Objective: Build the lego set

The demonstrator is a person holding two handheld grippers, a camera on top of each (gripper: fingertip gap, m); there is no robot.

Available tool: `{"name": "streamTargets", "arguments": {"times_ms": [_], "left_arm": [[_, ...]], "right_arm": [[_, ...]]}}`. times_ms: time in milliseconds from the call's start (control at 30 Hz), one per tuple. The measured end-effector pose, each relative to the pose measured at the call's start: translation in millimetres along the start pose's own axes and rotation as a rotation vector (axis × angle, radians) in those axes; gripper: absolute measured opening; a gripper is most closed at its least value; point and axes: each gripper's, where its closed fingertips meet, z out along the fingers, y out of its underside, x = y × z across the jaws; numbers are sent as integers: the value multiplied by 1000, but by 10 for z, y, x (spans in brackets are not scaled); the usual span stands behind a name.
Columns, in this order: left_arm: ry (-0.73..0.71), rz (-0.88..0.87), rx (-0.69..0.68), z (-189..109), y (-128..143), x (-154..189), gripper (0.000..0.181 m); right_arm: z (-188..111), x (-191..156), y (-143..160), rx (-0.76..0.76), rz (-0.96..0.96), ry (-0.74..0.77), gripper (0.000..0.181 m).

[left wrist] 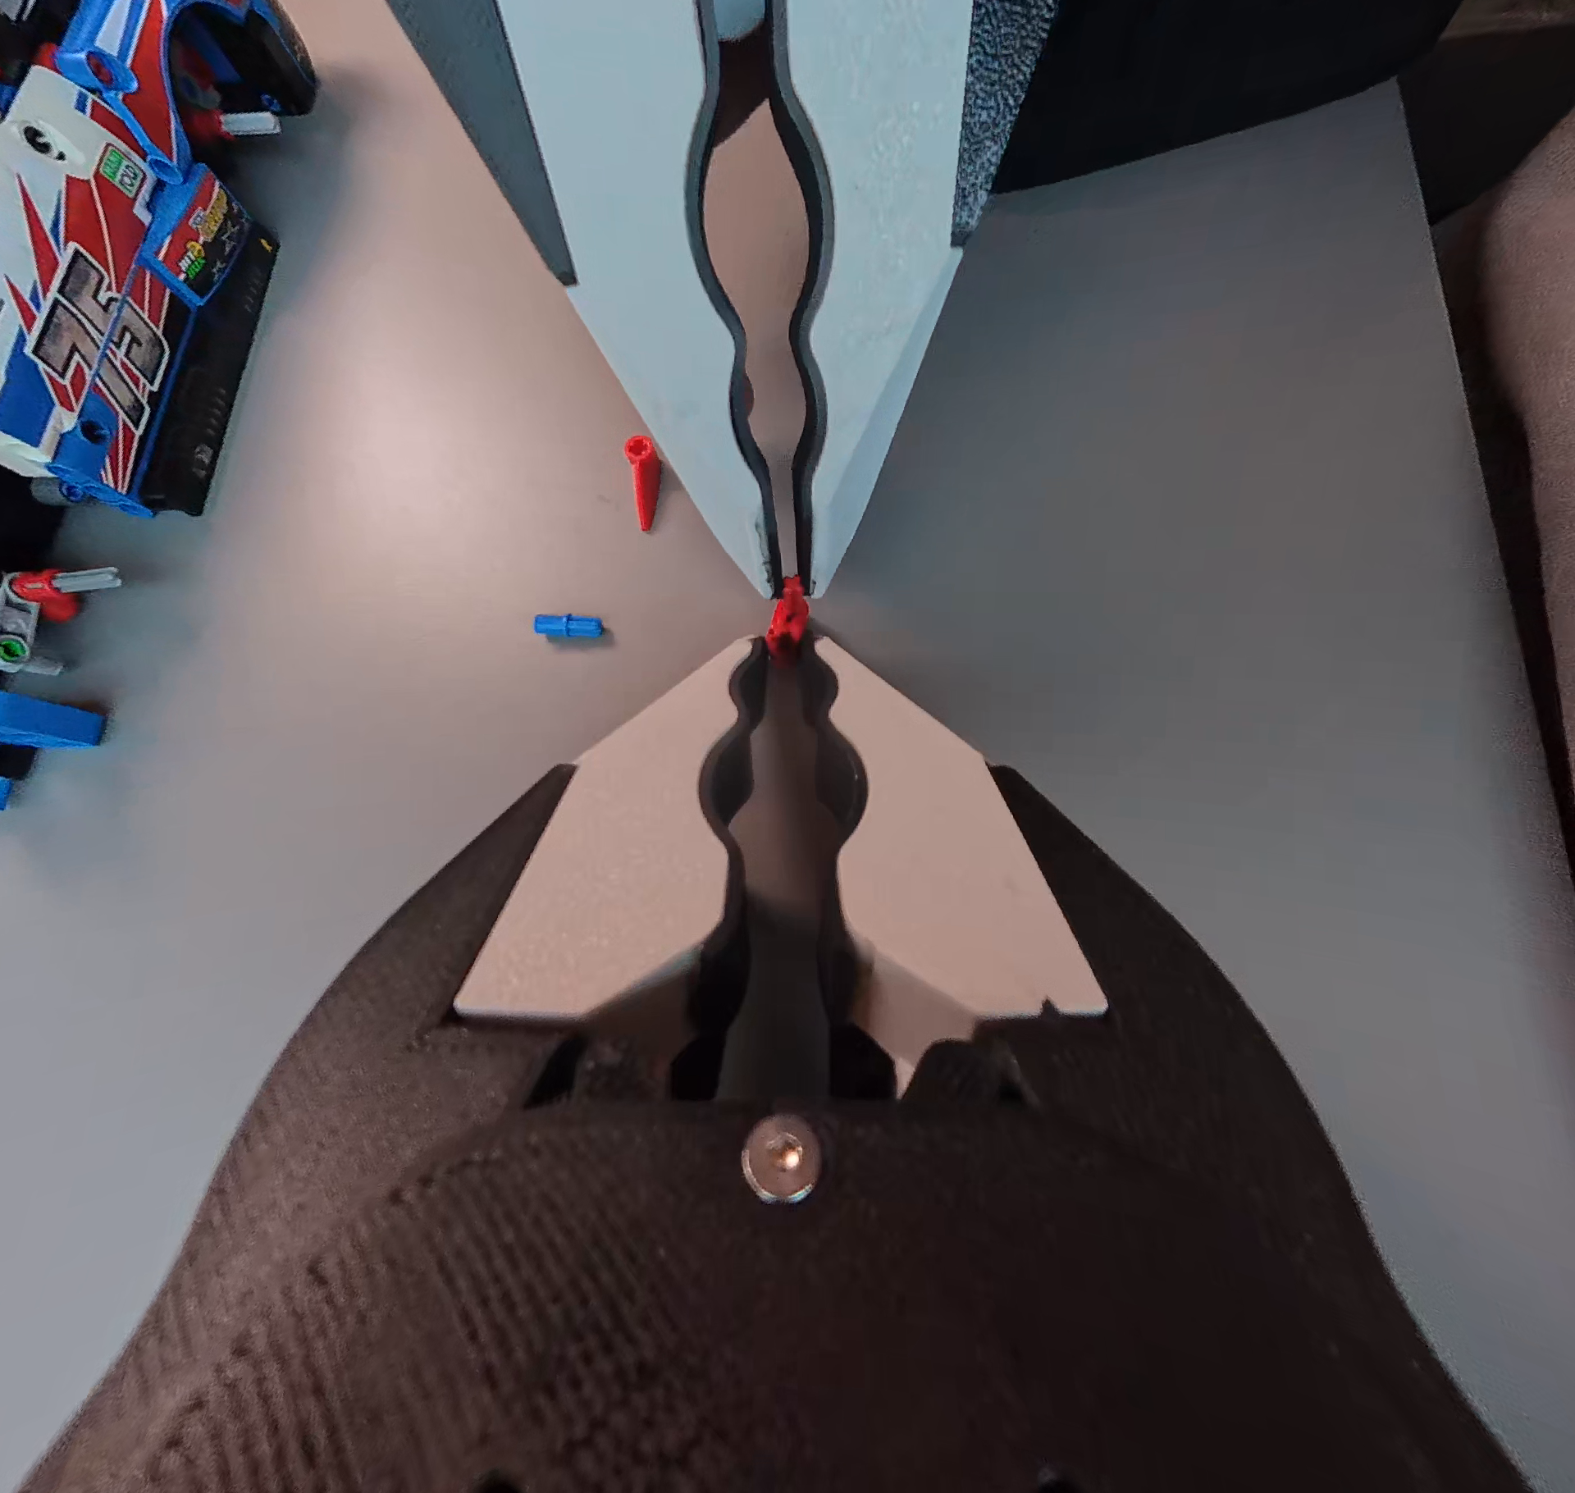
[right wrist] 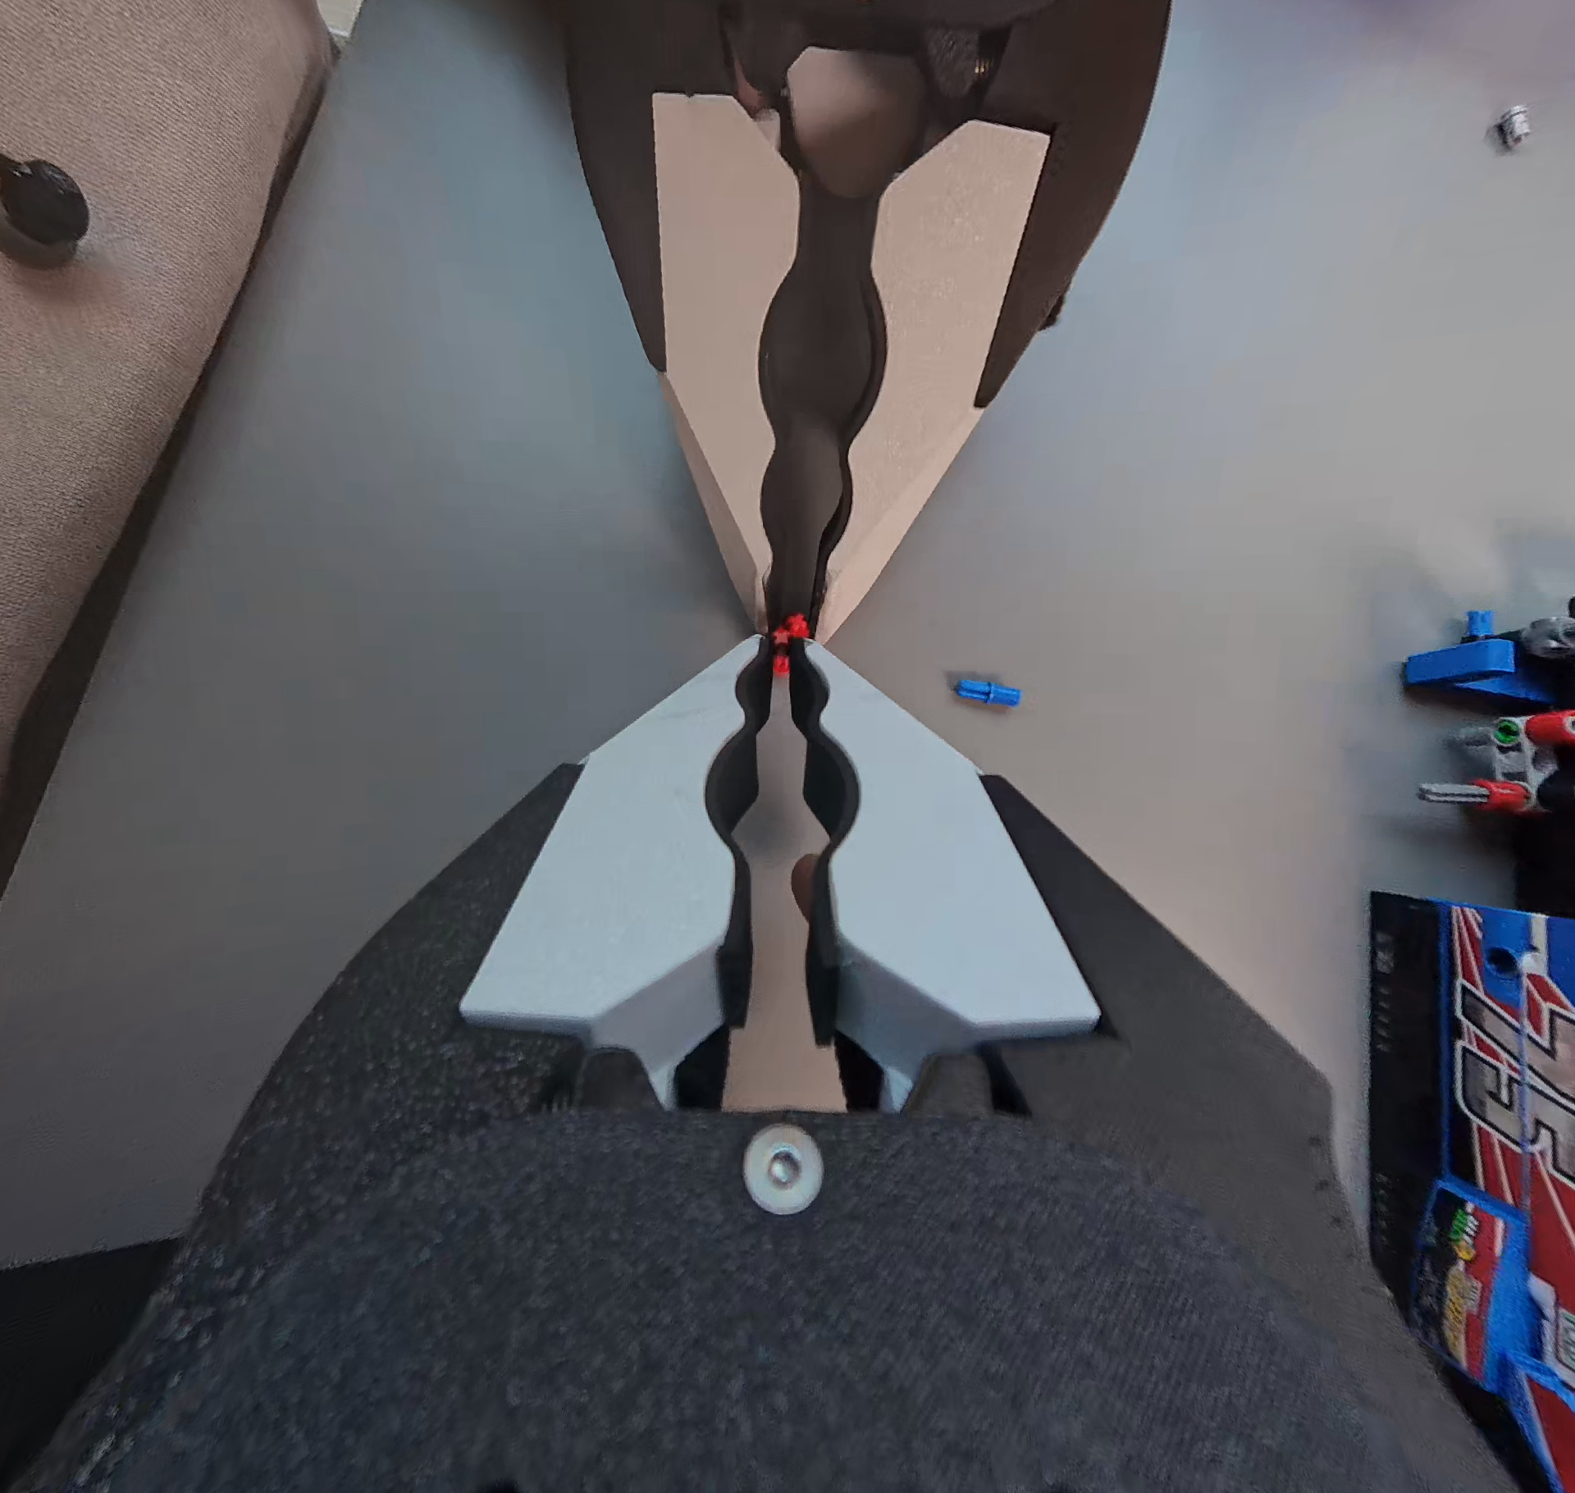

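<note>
Matte grey table (left wrist: 1150,514), smooth, no texture. Our two grippers meet tip to tip above it, both nipping the same tiny red pin (left wrist: 786,618), a knobbly bit of glossy plastic.

Left gripper (left wrist: 784,642): pale beige wedge fingers with wavy black rubber pads, textured black printed body, one silver screw. Jaws clenched on the near end of the red pin. Right gripper (left wrist: 788,587) comes in from the opposite side, pale blue-grey wedge fingers, same wavy pads, jaws closed on the far end. From the right wrist view we see it mirrored: right gripper (right wrist: 780,655) low, left gripper (right wrist: 788,613) above, red pin (right wrist: 786,638) bridging them.

Loose parts on the table, counted: one red cone piece (left wrist: 643,480) lying beside the right fingers, one blue pin (left wrist: 568,625) lying flat nearby. At the edge sit one blue-white-red lego car (left wrist: 94,259) with glossy stickered panels, one small grey-and-red subassembly (left wrist: 43,608), one blue wedge panel (left wrist: 51,723).

Beige fabric couch (right wrist: 128,216) runs along the far side of the table.
</note>
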Motion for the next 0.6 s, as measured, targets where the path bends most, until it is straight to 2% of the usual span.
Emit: {"name": "streamTargets", "arguments": {"times_ms": [33, 233, 600], "left_arm": [[1, 5, 1, -1, 1, 1, 6], [24, 44, 7, -6, 5, 3, 6], [143, 146, 24, -18, 13, 9, 6]], "right_arm": [[2, 0, -2, 20, 4, -1, 2], [5, -4, -9, 86, -8, -32, 2], [19, -9, -2, 38, -132, -138, 2]]}}
